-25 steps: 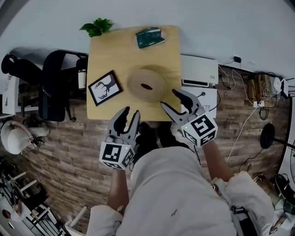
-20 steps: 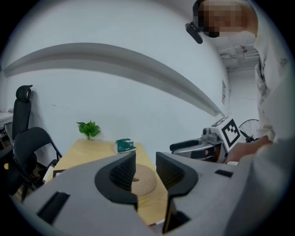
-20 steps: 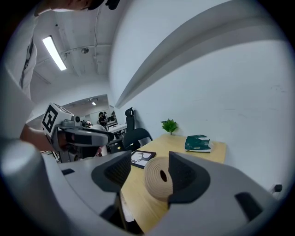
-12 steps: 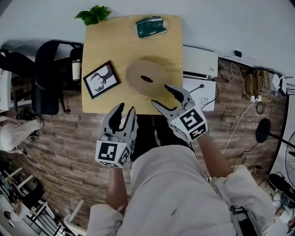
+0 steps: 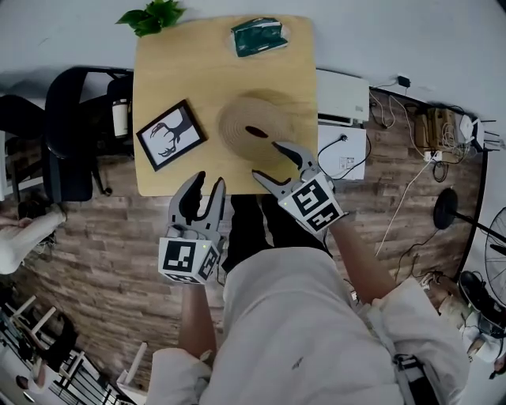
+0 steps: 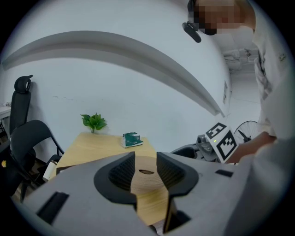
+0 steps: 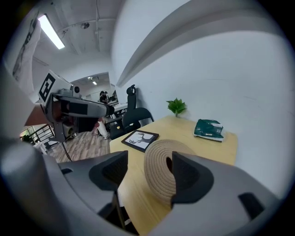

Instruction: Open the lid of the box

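Observation:
A round woven rope box [image 5: 254,126] with a dark slot in the middle of its lid sits near the front of the wooden table [image 5: 198,79]. My right gripper [image 5: 269,160] hangs just in front of it, open; its jaws have just been opening and hold nothing. The right gripper view shows the box [image 7: 161,173] close ahead, past the right gripper [image 7: 148,159]. My left gripper [image 5: 207,186] is at the table's front edge, apart from the box. It too is open and empty, its jaws having just opened a little. The box [image 6: 146,179] shows beyond the left gripper [image 6: 145,159].
A framed deer picture [image 5: 170,134] lies left of the box. A green packet [image 5: 257,35] and a small plant [image 5: 150,16] are at the table's far edge. A black chair [image 5: 67,142] stands left of the table and a white unit [image 5: 341,95] stands right of it.
Both grippers have moved forward and down toward the table's front edge. The right gripper's jaws stand wider and now reach the box's near side.

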Demonstrator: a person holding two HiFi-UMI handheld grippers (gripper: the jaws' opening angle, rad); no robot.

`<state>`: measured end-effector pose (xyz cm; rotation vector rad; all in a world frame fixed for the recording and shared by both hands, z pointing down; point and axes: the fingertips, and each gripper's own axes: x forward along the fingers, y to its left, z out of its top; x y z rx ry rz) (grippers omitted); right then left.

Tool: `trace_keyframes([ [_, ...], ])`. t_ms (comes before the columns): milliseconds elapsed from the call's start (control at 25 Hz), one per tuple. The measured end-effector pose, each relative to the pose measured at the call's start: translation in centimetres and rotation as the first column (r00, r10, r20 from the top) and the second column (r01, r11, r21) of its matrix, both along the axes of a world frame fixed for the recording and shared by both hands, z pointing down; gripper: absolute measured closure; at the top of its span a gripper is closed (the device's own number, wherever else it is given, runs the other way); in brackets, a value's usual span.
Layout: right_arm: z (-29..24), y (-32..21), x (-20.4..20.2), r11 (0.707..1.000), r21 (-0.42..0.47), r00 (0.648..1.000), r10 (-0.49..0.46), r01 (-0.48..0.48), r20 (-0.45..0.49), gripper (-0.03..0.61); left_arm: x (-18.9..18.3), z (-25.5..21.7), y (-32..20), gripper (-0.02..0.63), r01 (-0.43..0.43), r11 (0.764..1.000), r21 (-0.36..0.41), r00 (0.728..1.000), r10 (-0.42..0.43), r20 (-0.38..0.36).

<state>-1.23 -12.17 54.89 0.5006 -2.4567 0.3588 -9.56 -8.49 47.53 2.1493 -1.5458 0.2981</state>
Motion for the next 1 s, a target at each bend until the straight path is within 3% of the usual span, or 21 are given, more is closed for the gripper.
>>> trace_keyframes([
  [520, 5.5, -1.0, -2.7, 1.000, 0.007, 0.979, -0.003, 0.005, -0.203, 0.281, -3.1, 2.1, -2.2, 0.488, -0.110, 0.993, -0.035, 0.993, 0.108, -0.038],
  [1000, 9.7, -1.4, -3.8, 0.998, -0.007, 0.925, -0.060, 0.062, -0.376, 0.250, -4.8, 3.4, -3.2, 0.488, -0.162, 0.985, -0.051, 0.985, 0.158, -0.074],
])
